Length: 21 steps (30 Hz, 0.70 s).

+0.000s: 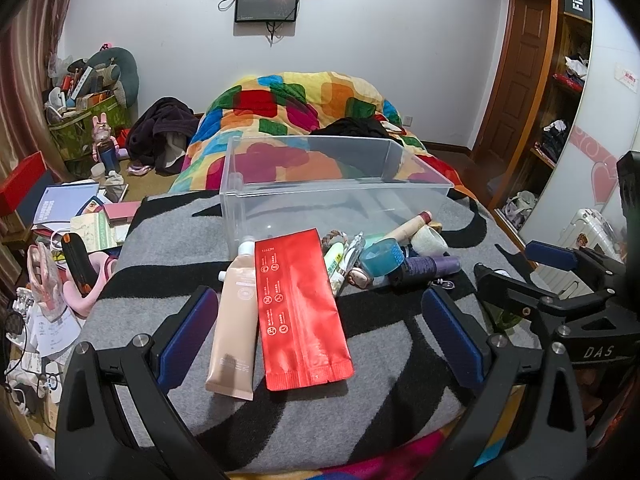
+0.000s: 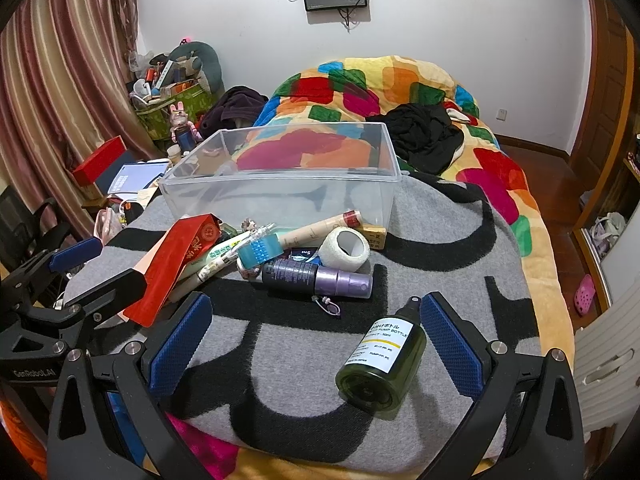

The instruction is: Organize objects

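A clear plastic bin [image 1: 320,184] [image 2: 280,184] stands empty on a grey and black blanket [image 1: 384,344]. My left gripper [image 1: 324,320] is open around a red foil pouch [image 1: 300,308] and a beige tube [image 1: 234,320] that lie flat between its pads. My right gripper [image 2: 316,340] is open; a dark green pump bottle [image 2: 380,364] lies on its side by the right pad. A pile in front of the bin holds a purple spray bottle [image 2: 320,276], a white tape roll [image 2: 346,248], a teal roll [image 2: 258,254] and a long beige tube [image 2: 320,228].
A colourful quilt [image 1: 296,100] with black clothes [image 2: 424,136] on it lies behind the bin. Cluttered books, boxes and bags fill the floor at left [image 1: 72,216]. A wardrobe [image 1: 560,80] and suitcase [image 1: 592,232] stand at right.
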Each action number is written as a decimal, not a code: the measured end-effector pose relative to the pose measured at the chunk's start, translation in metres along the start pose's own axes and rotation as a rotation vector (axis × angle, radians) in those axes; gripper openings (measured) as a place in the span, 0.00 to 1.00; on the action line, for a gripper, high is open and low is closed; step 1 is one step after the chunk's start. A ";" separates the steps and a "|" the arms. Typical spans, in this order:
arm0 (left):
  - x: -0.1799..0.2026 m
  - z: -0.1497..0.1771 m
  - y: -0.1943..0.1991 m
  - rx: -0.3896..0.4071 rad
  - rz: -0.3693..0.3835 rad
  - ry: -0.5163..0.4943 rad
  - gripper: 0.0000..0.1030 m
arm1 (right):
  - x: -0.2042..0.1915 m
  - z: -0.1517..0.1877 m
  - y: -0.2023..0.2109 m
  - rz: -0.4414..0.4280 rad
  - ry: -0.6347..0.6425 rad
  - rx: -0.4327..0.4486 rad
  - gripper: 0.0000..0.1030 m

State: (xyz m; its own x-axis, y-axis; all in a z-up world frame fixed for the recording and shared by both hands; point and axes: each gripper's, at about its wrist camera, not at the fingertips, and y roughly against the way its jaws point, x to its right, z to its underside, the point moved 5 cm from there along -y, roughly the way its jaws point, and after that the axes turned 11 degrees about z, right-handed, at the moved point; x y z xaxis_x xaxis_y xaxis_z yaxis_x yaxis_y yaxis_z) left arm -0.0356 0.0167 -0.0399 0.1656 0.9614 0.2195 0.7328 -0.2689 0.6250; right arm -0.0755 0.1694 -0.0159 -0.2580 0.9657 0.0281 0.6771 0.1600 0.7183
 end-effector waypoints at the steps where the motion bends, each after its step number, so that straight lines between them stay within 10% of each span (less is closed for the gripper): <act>1: -0.001 0.000 0.000 0.001 0.000 0.003 1.00 | 0.000 0.000 0.000 0.003 -0.001 -0.001 1.00; 5: -0.013 0.000 -0.001 0.006 0.000 0.032 1.00 | 0.008 0.002 -0.003 0.019 -0.005 -0.001 1.00; 9: -0.024 -0.004 -0.005 -0.025 -0.008 0.044 0.77 | 0.021 0.007 -0.006 0.059 -0.018 -0.005 0.99; 21: -0.031 -0.022 -0.044 -0.113 0.008 0.009 0.77 | 0.051 0.023 -0.026 0.059 -0.092 -0.095 0.78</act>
State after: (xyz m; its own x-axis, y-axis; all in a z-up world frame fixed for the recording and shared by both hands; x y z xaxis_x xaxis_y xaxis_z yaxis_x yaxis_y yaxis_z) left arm -0.0875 -0.0023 -0.0574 0.1649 0.9587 0.2316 0.6520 -0.2822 0.7038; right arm -0.0902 0.2190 -0.0486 -0.1525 0.9882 0.0114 0.6200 0.0867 0.7798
